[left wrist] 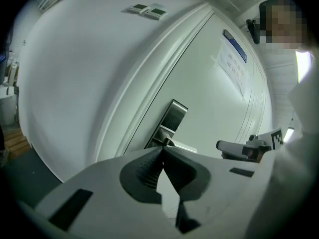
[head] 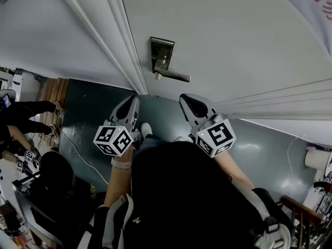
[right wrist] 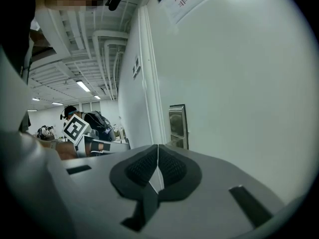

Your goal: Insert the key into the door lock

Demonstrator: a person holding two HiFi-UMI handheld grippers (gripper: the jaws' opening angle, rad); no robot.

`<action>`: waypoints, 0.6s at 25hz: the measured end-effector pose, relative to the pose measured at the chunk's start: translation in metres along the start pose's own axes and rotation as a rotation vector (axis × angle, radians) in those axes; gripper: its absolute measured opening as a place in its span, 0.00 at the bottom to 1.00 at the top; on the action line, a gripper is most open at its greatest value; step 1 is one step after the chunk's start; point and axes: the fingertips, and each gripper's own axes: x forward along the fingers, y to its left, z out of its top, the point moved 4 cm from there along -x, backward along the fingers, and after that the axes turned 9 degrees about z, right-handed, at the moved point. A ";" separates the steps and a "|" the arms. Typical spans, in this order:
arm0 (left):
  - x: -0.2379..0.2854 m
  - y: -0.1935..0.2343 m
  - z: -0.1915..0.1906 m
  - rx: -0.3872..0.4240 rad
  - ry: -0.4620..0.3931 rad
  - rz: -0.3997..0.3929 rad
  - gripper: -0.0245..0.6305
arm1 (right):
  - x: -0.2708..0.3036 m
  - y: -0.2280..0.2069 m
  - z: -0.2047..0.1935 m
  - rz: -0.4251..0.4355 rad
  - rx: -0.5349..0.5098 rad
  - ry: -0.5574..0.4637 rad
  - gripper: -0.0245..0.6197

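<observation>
The steel lock plate (head: 161, 53) with its lever handle (head: 174, 77) sits on the pale door (head: 233, 40), above and between my two grippers. My left gripper (head: 134, 99) points up at the door frame left of the lock, jaws closed. My right gripper (head: 186, 99) points up just right of the handle, also closed. In the left gripper view the jaws (left wrist: 163, 150) meet at the tips below the lock plate (left wrist: 172, 117). In the right gripper view the jaws (right wrist: 157, 147) are pressed together beside the lock plate (right wrist: 178, 126). No key shows in any view.
Ridged door-frame mouldings (head: 116, 40) run left of the lock. A paper notice (left wrist: 233, 62) hangs on the door. Below me lies the dark floor (head: 88, 118) with a thin cable (head: 78, 152). Other people (head: 23, 115) are at the left, a wooden railing (head: 303, 211) at the lower right.
</observation>
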 end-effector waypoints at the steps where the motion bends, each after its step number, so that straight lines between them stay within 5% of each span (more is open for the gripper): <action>1: -0.003 -0.001 0.004 0.039 0.001 0.013 0.05 | 0.001 0.002 0.003 0.008 -0.004 -0.002 0.06; 6: -0.015 -0.008 0.021 0.218 -0.003 0.069 0.05 | 0.004 0.008 0.016 0.053 -0.023 -0.009 0.06; 15: -0.032 -0.016 0.035 0.329 -0.021 0.082 0.05 | 0.007 0.016 0.028 0.089 -0.064 -0.003 0.06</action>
